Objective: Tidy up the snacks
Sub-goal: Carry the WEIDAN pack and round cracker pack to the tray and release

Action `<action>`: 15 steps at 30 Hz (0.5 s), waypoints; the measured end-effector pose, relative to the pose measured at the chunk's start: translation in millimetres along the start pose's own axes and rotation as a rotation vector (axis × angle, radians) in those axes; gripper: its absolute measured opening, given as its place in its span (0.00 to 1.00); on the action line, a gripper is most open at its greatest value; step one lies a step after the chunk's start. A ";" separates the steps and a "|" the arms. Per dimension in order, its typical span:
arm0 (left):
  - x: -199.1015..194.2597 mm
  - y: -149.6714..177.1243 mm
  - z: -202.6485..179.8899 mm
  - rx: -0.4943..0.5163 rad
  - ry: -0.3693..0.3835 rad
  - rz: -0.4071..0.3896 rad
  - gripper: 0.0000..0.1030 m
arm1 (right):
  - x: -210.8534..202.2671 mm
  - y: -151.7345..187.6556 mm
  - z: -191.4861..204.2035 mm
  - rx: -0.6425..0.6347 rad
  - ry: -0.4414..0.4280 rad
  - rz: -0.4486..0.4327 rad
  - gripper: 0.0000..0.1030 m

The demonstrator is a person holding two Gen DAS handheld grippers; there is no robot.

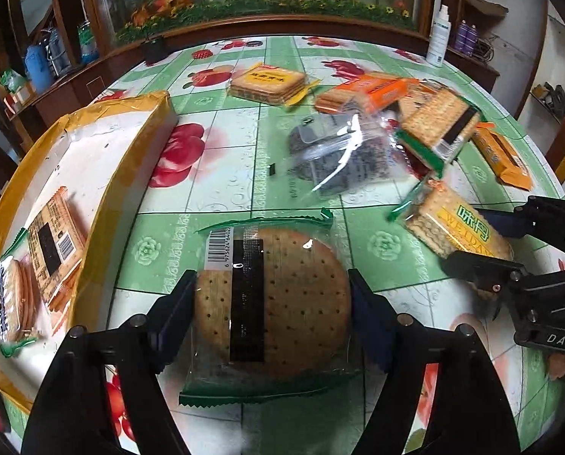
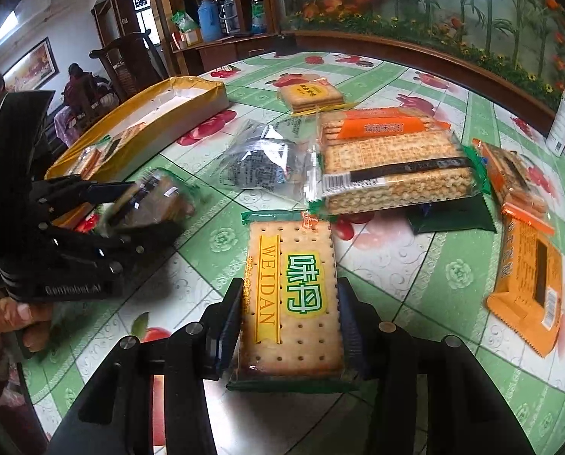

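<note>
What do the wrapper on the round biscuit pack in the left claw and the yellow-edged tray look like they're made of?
Round brown biscuit pack: clear glossy plastic film with green serrated ends; it shows glare and the biscuits show through. Yellow-edged white tray: probably cardboard wrapped in shiny yellow tape or film, judging by its wrinkled, reflective rim, though that is not certain.

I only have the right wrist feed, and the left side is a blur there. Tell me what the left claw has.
Observer: The left claw is shut on a round biscuit pack, barcode side up, fingers on both its sides.
Operator: Now report what is already in the yellow box.
Observer: Two packs lie at one end of the yellow box: an orange cracker pack and a green-edged round pack beside it.
</note>
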State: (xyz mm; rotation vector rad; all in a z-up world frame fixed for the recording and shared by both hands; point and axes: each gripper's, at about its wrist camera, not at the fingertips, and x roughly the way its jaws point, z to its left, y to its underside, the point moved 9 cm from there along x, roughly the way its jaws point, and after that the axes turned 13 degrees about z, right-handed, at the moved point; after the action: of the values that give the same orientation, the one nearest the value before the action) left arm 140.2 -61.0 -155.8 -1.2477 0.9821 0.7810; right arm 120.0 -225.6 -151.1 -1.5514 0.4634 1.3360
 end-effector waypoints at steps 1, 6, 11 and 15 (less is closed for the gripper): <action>-2.0 0.3 -1.0 -0.002 0.007 -0.007 0.74 | -1.1 1.1 1.3 0.002 -0.003 -0.004 0.47; -25.9 -0.5 2.1 -0.003 0.014 -0.064 0.74 | -14.8 4.9 7.7 0.038 -0.019 -0.053 0.47; -52.8 -0.9 19.8 -0.025 -0.038 -0.126 0.74 | -41.6 3.0 15.6 0.097 -0.067 -0.148 0.47; -66.9 1.1 45.9 -0.064 -0.084 -0.159 0.74 | -57.3 -5.0 29.1 0.112 -0.101 -0.201 0.47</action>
State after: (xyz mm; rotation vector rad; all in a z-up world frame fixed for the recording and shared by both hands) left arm 120.4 -13.2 -93.3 -1.3205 0.7855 0.7391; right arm 90.8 -216.1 -94.4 -1.3929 0.3051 1.2064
